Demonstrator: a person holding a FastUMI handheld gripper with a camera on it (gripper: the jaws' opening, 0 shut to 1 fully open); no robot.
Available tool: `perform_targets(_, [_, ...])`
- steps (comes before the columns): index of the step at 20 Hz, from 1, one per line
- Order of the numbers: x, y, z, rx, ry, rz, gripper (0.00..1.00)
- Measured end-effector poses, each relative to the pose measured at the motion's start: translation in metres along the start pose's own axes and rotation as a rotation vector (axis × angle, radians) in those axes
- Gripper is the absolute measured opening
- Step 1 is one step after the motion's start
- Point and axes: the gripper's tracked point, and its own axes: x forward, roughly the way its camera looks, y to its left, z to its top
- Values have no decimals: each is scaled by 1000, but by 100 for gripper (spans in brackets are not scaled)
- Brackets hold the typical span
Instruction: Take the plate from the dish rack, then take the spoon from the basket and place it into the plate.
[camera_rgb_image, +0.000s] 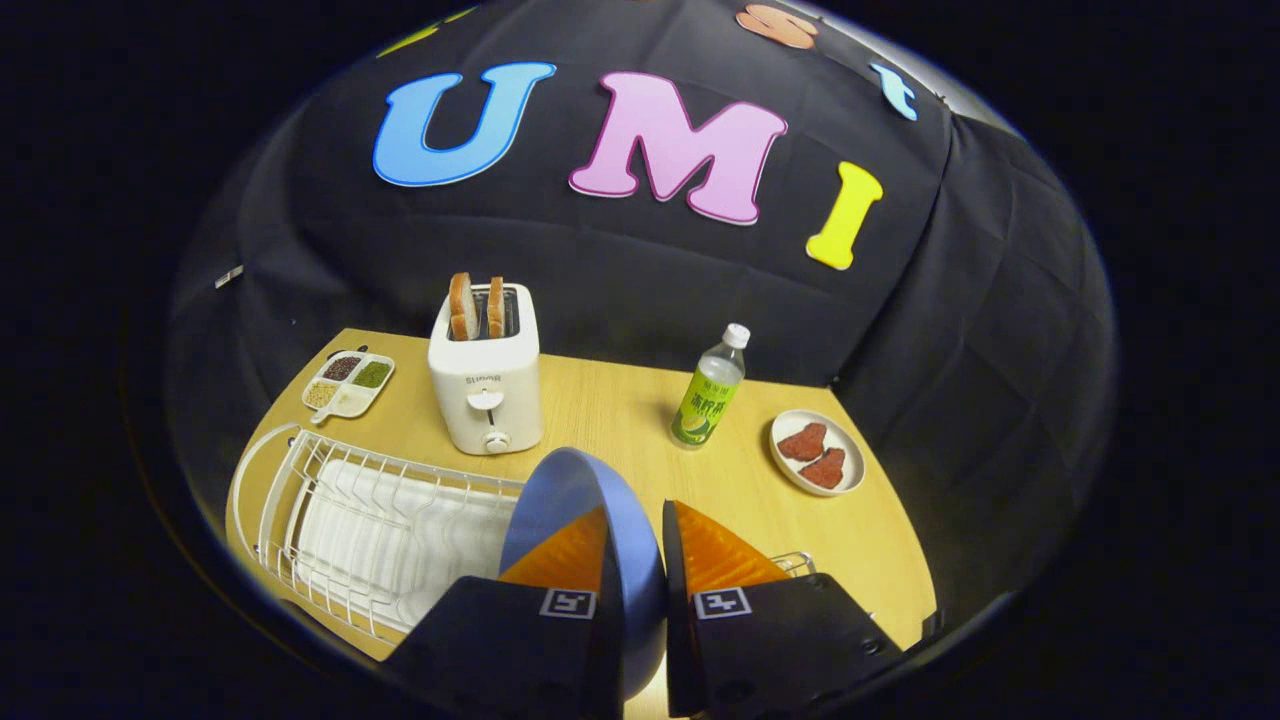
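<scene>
While the gripper (640, 545) pinched the blue plate (570, 490) on edge, one finger lay on each face of it and the plate stood upright between them, its rim rising just above the fingertips. Each finger carried a small square black-and-white marker near its base. Just to the left of the fingers and below the plate sat the white wire dish rack (330, 520) with a white tray under its bars, resting on the wooden surface (620, 420). A bit of wire, perhaps the basket's rim (795, 562), peeked out beside the right finger; I could not tell what it held, and no spoon could be made out.

Beyond the rack stood a white toaster (487, 385) with two slices of bread (475, 305) poking from its slots; a short word was printed on its front, too small to read surely. Left of the toaster lay a small divided dish (348, 384) of grains and beans. To the right of the toaster stood a clear bottle (708, 390) with a white cap and a green label, its print illegible. Further right lay a small white plate (817, 452) holding two reddish pieces of food.
</scene>
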Motion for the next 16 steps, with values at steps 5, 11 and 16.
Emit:
perform_targets(5, [-19,-26,-1,75,0,114,20])
perform_targets(11, [-73,-78,-25,179,-23,256,20])
perform_targets(16, [-115,-126,-96,206,29,295,20])
